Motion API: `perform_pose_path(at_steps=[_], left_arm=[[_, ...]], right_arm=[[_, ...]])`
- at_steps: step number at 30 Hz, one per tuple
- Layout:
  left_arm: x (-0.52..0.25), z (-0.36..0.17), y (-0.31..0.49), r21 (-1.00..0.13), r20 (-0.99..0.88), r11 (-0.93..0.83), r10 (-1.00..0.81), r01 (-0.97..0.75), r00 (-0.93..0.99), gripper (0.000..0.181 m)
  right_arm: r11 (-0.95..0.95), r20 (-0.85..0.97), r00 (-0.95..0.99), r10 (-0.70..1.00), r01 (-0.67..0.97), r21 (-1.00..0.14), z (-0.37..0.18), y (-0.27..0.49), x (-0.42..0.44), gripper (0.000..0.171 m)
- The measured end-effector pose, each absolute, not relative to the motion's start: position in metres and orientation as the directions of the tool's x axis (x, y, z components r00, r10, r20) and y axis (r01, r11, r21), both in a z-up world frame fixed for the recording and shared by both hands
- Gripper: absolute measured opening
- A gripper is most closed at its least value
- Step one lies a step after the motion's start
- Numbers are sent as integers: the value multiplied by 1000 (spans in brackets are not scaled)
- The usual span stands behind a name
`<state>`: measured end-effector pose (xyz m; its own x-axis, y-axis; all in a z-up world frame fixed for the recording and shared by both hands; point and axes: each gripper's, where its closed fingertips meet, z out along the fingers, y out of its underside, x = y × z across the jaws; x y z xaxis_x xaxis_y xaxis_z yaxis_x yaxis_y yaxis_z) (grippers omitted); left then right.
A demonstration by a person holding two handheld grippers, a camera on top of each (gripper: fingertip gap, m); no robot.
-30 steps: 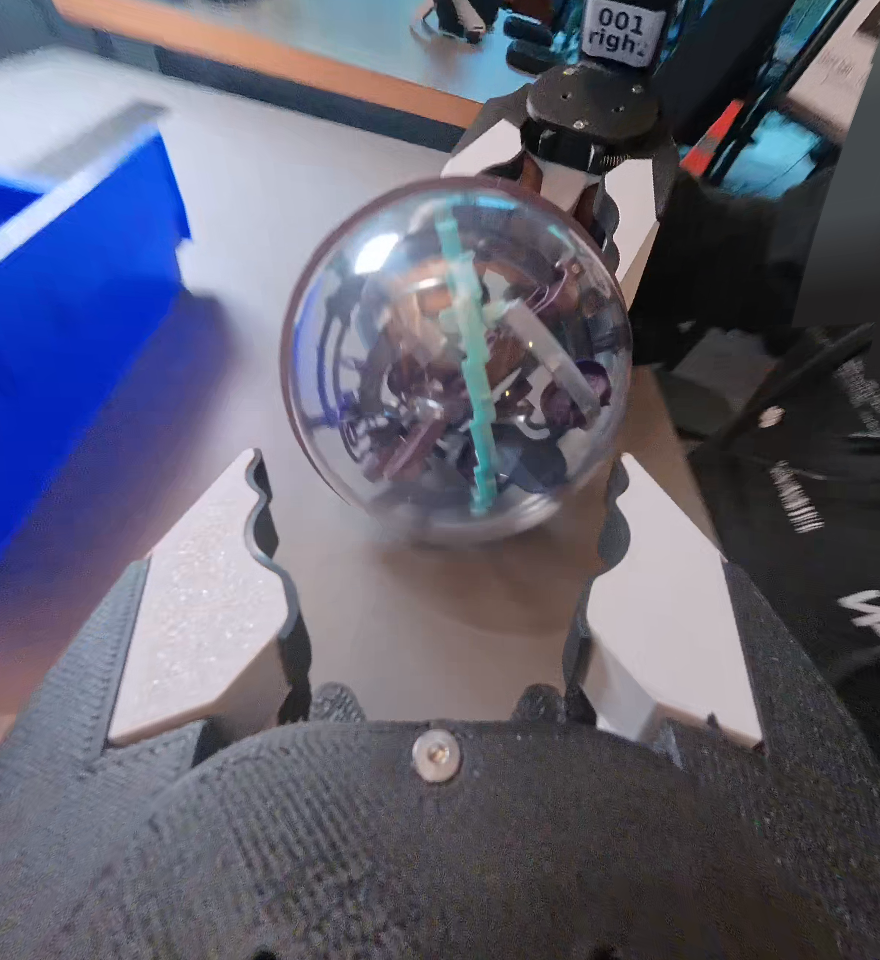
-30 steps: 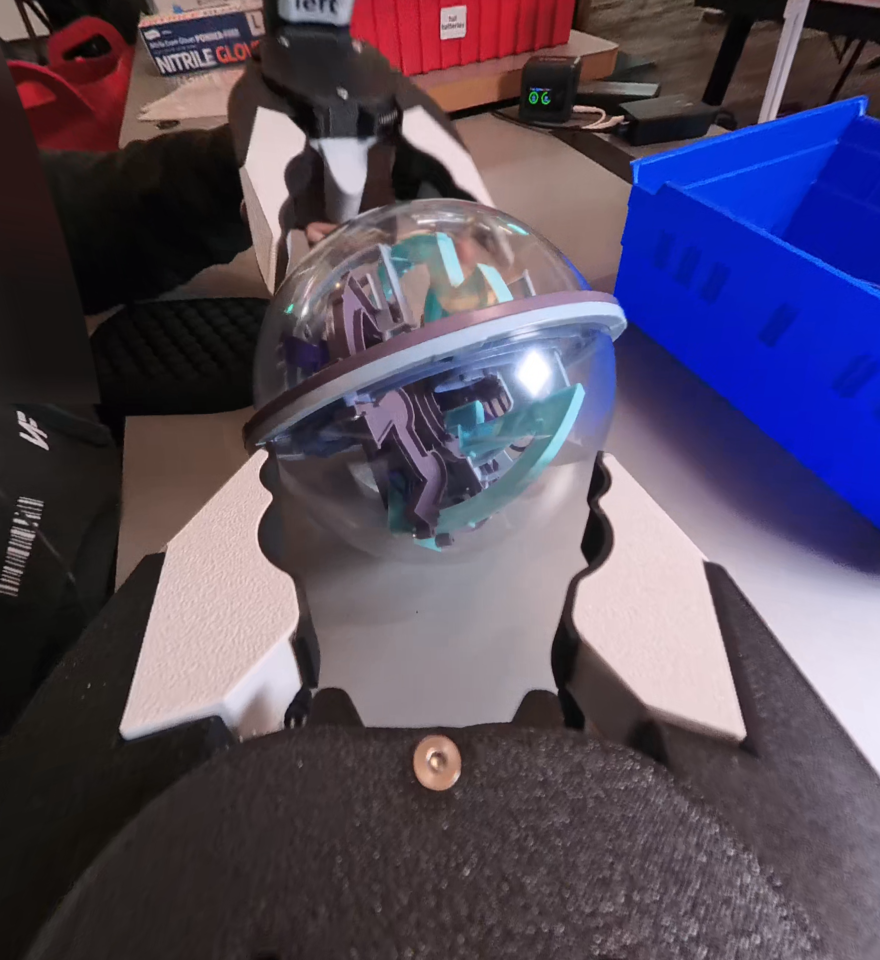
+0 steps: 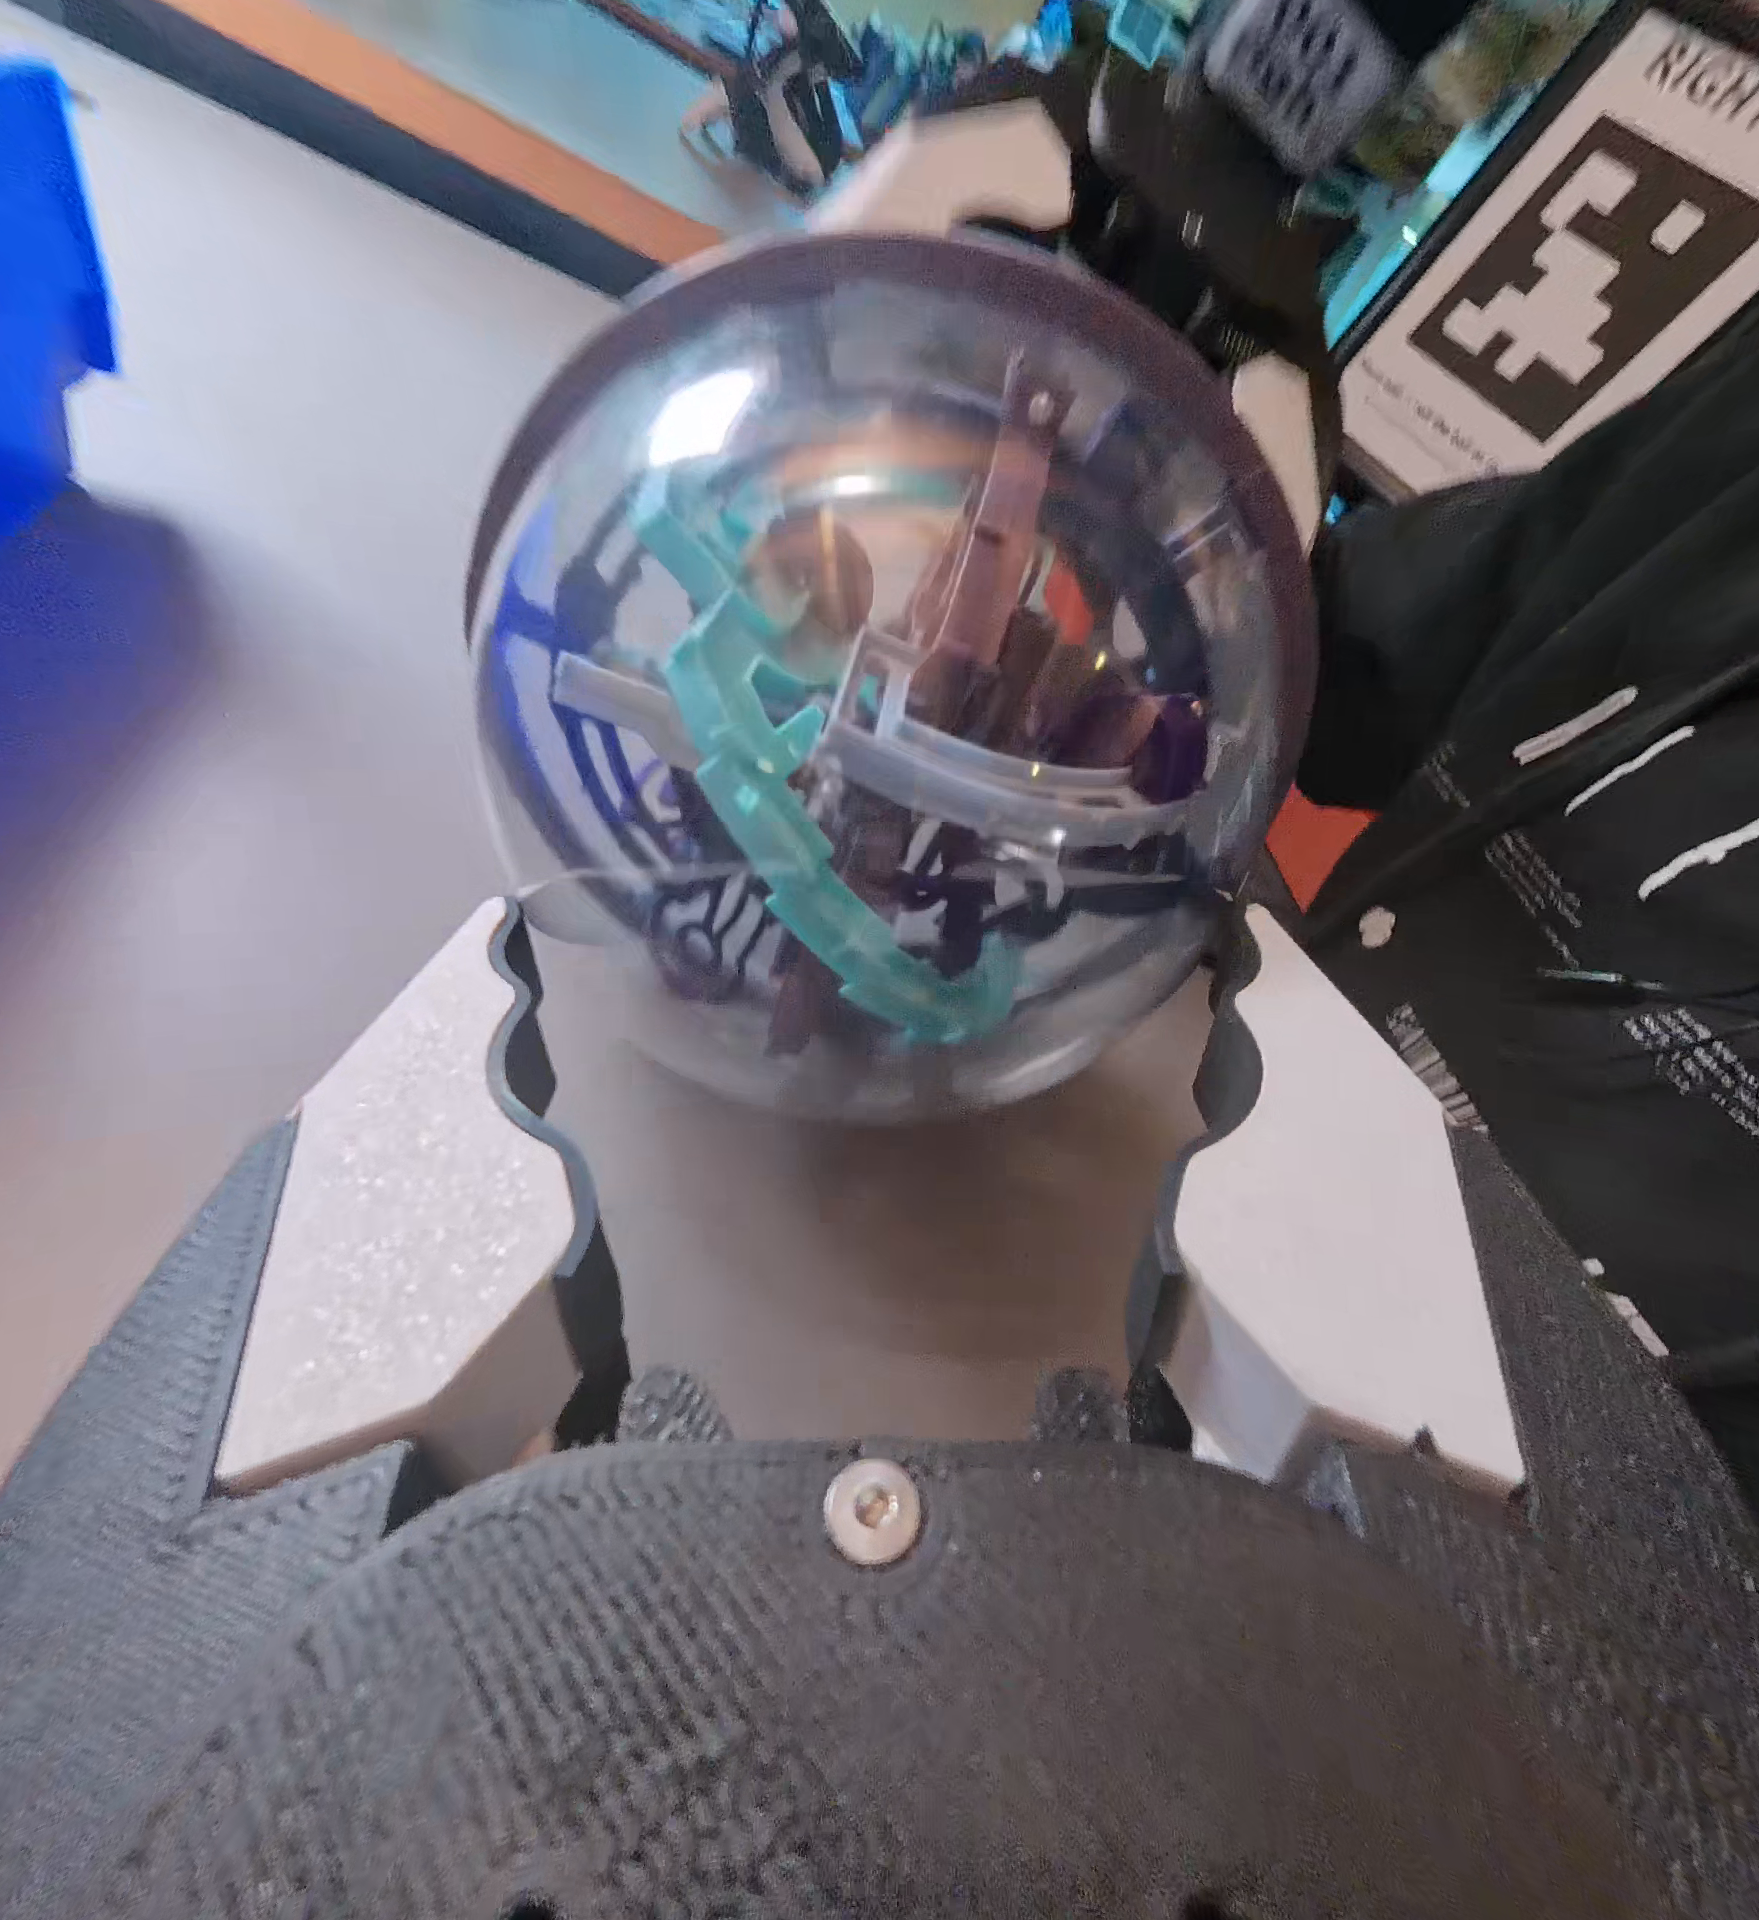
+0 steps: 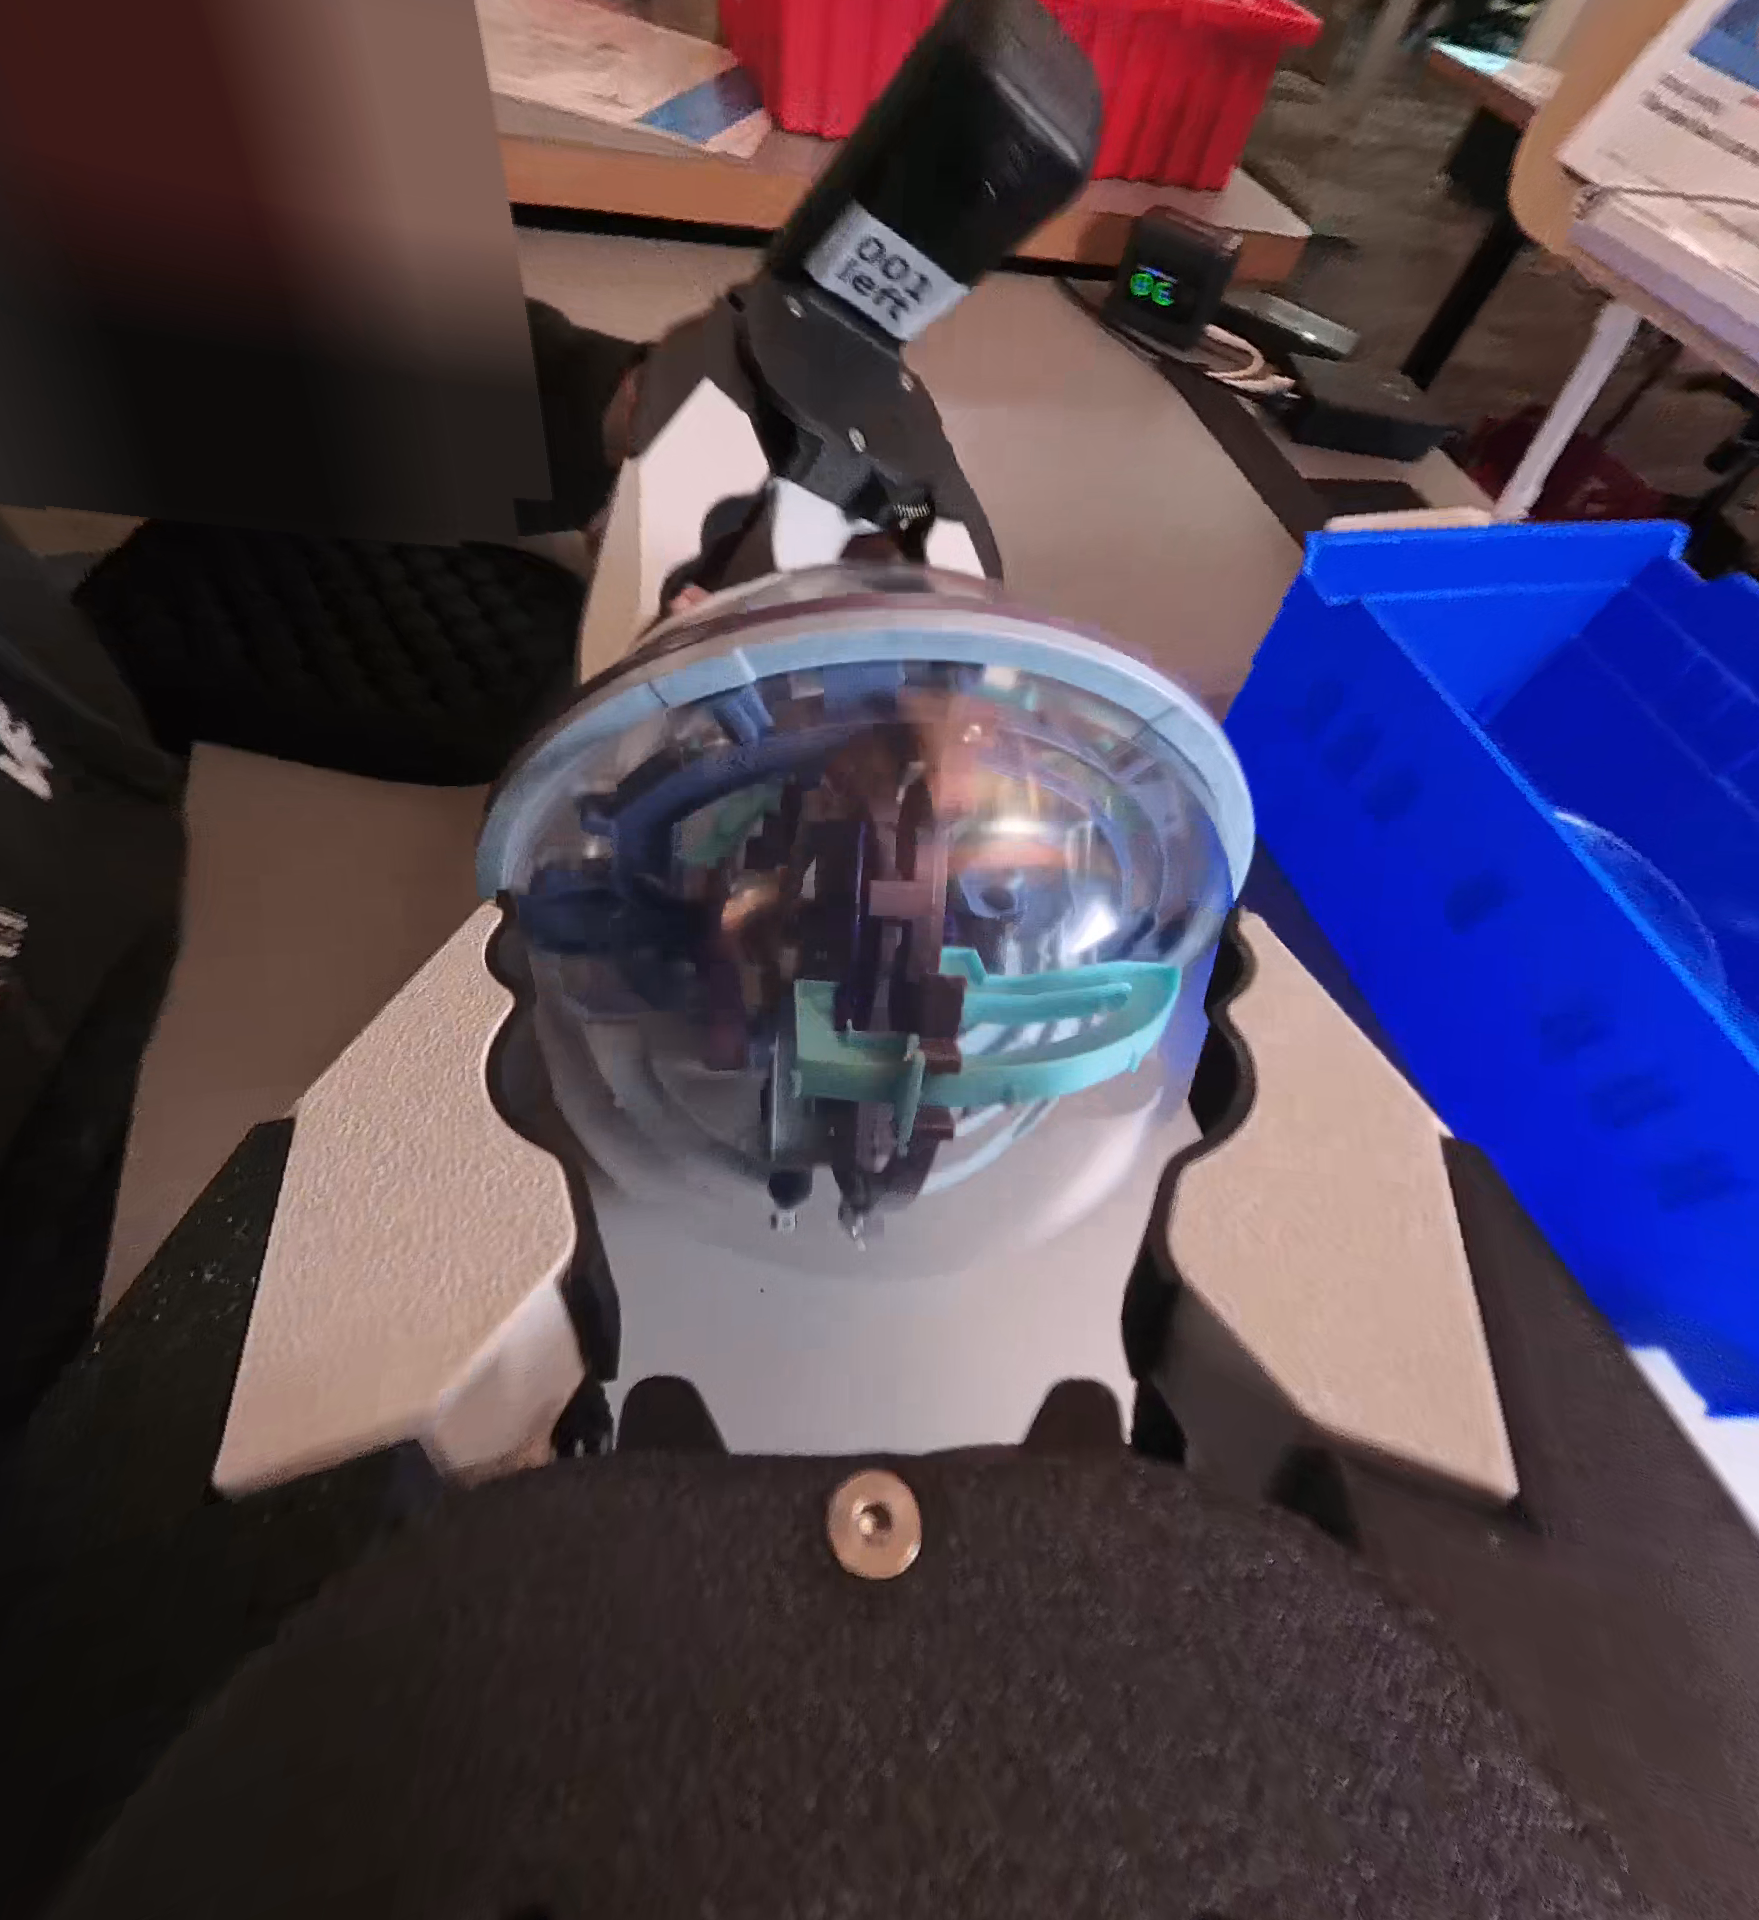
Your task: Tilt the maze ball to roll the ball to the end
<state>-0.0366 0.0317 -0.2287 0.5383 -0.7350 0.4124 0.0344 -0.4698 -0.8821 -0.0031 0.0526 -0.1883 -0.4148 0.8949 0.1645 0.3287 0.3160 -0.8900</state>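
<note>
Both the left tool [image 3: 870, 925] and right tool [image 4: 859, 935] clasp the clear plastic maze ball [image 3: 890, 675] above the grey bench [image 3: 283, 582].

Lettered sign [image 3: 1592, 270], labelled left tongs [image 4: 885, 278], wording withheld

Lab or workshop room, pale desk [image 4: 1062, 436] with blue bin [image 4: 1581, 883] on it, red bins [image 4: 1166, 94] on a second desk behind it, small green-lit device [image 4: 1161, 286] near them, fiducial marker card [image 3: 1592, 270], cluttered worktables beyond.
</note>
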Motion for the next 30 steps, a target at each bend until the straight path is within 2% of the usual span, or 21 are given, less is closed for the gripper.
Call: perform_pose_path(at_steps=[4,8,13,19,23,28,30], left_arm=[[-25,-249,23,-868,350,-484,-753,-109,558,123],[-36,-234,32,-901,276,-421,-742,-105,611,129],[-29,-232,36,-923,152,-338,-759,-184,633,134],[-29,-240,39,-908,250,-404,-737,-111,628,132],[-30,-246,40,-879,348,-474,-713,-52,608,127],[-26,-255,34,-828,440,-559,-693,-41,571,110],[-32,-246,35,-854,410,-520,-698,-22,586,116]], right_arm=[[385,168,-513,842,352,-853,-183,44,-2,118],[388,129,-556,821,379,-840,-185,44,-5,120],[347,75,-563,823,393,-852,-186,47,-12,123],[277,67,-477,876,386,-880,-182,64,-4,125],[236,66,-383,922,418,-877,-204,85,20,131],[195,55,-336,940,400,-895,-219,83,28,135],[187,48,-337,940,393,-900,-218,83,27,131]])
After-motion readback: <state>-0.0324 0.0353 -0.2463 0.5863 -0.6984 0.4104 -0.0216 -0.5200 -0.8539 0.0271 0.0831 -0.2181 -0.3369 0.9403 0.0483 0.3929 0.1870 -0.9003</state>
